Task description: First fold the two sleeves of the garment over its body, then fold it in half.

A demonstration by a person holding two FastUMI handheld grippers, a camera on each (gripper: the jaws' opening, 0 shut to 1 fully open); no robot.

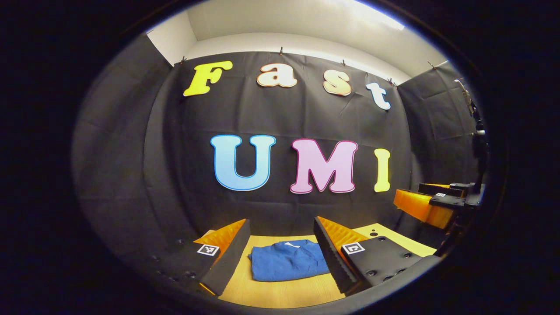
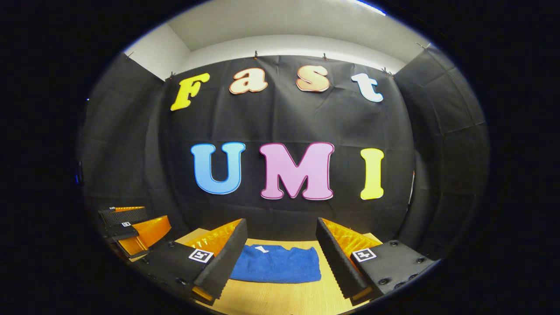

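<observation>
Blue garment point(image 1: 286, 261) lies on the desk point(image 1: 280, 293) as a compact folded rectangle, sleeves tucked, halved: the task looks done. Your left gripper point(image 1: 280, 258) and right gripper point(image 2: 280, 258) both hang above it, fingers spread wide and empty, the garment well ahead between them.

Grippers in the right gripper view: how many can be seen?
2. The right gripper is at the bottom, fingers open either side of the blue garment; the left gripper is at the left edge.

Folded blue garment point(image 1: 286, 261) on table point(image 1: 284, 293); left tool point(image 1: 280, 256) open above.
</observation>
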